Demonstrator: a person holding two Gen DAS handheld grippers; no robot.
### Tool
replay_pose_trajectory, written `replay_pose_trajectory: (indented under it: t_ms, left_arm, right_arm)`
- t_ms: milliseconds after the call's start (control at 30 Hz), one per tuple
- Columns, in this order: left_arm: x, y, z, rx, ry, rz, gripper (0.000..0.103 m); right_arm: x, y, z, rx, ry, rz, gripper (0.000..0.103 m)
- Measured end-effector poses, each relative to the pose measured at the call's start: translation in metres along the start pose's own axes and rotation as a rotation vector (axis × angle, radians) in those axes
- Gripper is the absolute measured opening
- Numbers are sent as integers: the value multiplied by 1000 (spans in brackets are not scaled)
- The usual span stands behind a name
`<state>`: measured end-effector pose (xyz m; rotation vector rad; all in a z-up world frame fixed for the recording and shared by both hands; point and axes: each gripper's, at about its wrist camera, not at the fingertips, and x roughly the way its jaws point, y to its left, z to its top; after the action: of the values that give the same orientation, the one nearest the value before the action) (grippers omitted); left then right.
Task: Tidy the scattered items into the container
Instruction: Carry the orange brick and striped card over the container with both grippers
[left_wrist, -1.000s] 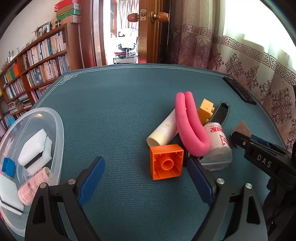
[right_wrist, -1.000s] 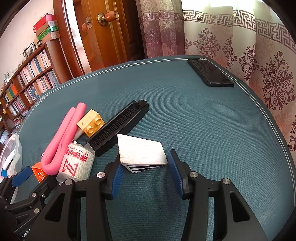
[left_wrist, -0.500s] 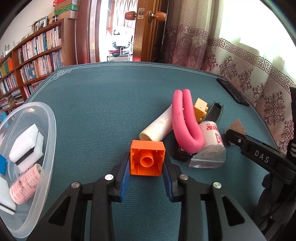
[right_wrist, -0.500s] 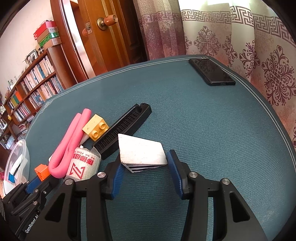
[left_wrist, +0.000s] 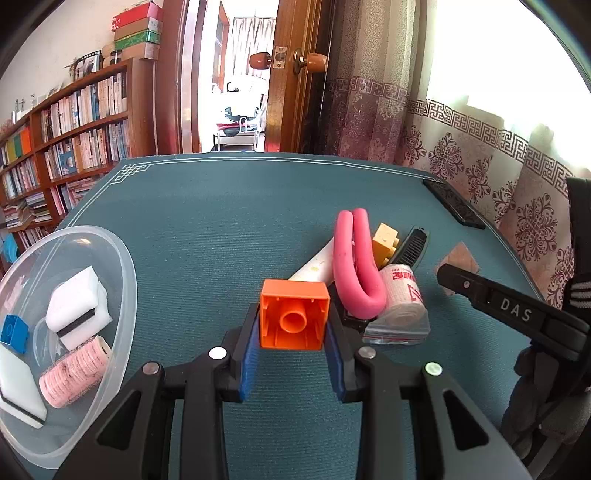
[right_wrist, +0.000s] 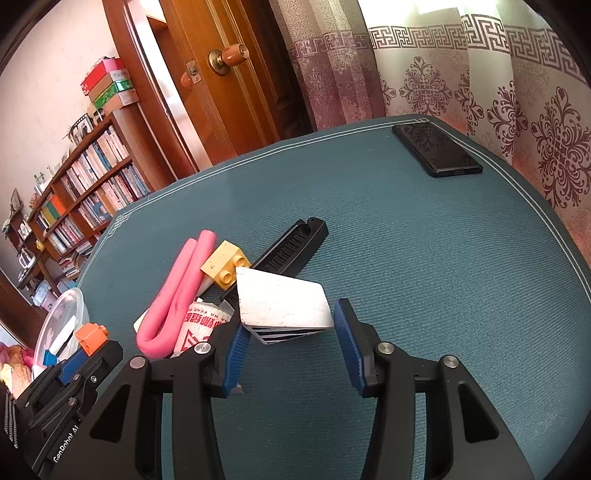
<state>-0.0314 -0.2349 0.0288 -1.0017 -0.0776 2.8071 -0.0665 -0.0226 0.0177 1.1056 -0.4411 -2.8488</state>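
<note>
Orange brick (left_wrist: 293, 315) sits clamped in left gripper (left_wrist: 291, 354); next, carry it to bowl (left_wrist: 125, 266). Right gripper (right_wrist: 290, 345) straddles sponge (right_wrist: 282, 302), fingers apart.

the clear bowl (left_wrist: 127, 280) is cut off at the left edge; the cream tube (left_wrist: 314, 266) lies partly hidden.

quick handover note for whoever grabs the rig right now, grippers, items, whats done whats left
Left gripper: shut on the orange block, not yet over the clear container.
Right gripper: open around the white sponge.
Done: sponges, a blue block and a pink roller lie in the container.
Left: orange block, white sponge, pink foam tube, yellow block, black comb, bandage roll, cream tube.
</note>
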Motion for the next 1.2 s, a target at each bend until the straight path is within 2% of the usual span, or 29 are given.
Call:
replay_pose_trajectory:
  t_ms: [733, 1000, 1200]
  left_arm:
    - [-20, 19, 12, -61, -83, 28, 35]
    - [-23, 31, 13, -93, -99, 49, 36]
    - [-28, 40, 16, -120, -115, 60, 36]
  right_arm:
    - [-10, 20, -5, -32, -19, 60, 49]
    - [-30, 29, -4, -47, -83, 83, 49]
    - [-28, 40, -10, -72, -69, 89, 49]
